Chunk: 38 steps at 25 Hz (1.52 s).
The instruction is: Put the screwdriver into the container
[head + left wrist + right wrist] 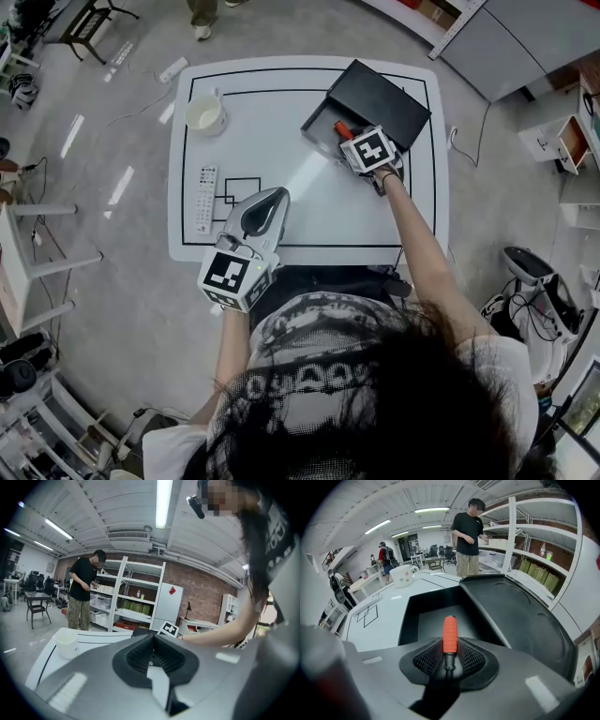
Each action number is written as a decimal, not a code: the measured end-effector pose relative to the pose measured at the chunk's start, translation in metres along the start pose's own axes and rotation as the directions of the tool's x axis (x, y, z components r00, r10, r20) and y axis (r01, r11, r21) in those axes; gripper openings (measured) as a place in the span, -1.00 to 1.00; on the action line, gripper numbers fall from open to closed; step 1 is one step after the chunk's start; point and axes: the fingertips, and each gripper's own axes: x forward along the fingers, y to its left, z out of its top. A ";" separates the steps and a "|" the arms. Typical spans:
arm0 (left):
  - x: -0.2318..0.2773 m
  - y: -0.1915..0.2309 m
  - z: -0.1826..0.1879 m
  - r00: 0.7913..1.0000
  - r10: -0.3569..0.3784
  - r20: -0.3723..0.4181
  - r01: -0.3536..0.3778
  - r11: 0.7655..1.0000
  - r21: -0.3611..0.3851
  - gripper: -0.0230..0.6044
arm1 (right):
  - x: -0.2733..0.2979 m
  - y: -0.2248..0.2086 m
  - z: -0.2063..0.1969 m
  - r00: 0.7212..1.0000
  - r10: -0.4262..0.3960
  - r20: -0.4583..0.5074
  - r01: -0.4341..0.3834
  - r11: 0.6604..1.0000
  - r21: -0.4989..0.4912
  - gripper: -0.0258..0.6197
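The screwdriver (450, 636) has a ribbed orange handle and a dark shaft. My right gripper (450, 654) is shut on it, the handle pointing forward over the container's open tray. The container (432, 619) is a black box with its lid (520, 620) laid back to the right. In the head view the right gripper (349, 139) sits at the container (378, 97) near the table's far right, with the orange tip of the screwdriver (343, 130) showing. My left gripper (265, 199) hovers at the table's near edge, shut with nothing in it. Its dark pads (152, 656) meet.
A white mug (206, 114) stands at the far left of the white table (281, 169). A remote control (205, 199) lies at the near left, next to black outlines. A person (468, 531) stands beyond the table by white shelves (534, 550).
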 end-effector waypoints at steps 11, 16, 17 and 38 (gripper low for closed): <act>-0.020 0.002 -0.002 1.000 0.013 0.008 -0.013 1.000 0.001 -0.93 | -0.037 0.006 0.014 0.995 -0.037 0.094 0.034 0.999 0.041 -0.49; -0.029 0.005 0.000 1.000 -0.002 0.016 0.002 1.000 0.006 -0.93 | -0.072 0.029 0.028 0.982 -0.022 0.189 0.016 0.999 0.036 -0.53; -0.031 0.005 0.000 1.000 -0.006 0.016 0.006 1.000 0.007 -0.93 | -0.079 0.035 0.029 0.978 -0.020 0.209 0.012 0.999 0.038 -0.54; -0.083 -0.030 -0.030 0.975 -0.219 -0.024 0.220 0.974 0.055 -0.93 | -0.216 0.168 -0.014 0.876 -0.105 0.471 -0.018 0.969 0.248 -0.62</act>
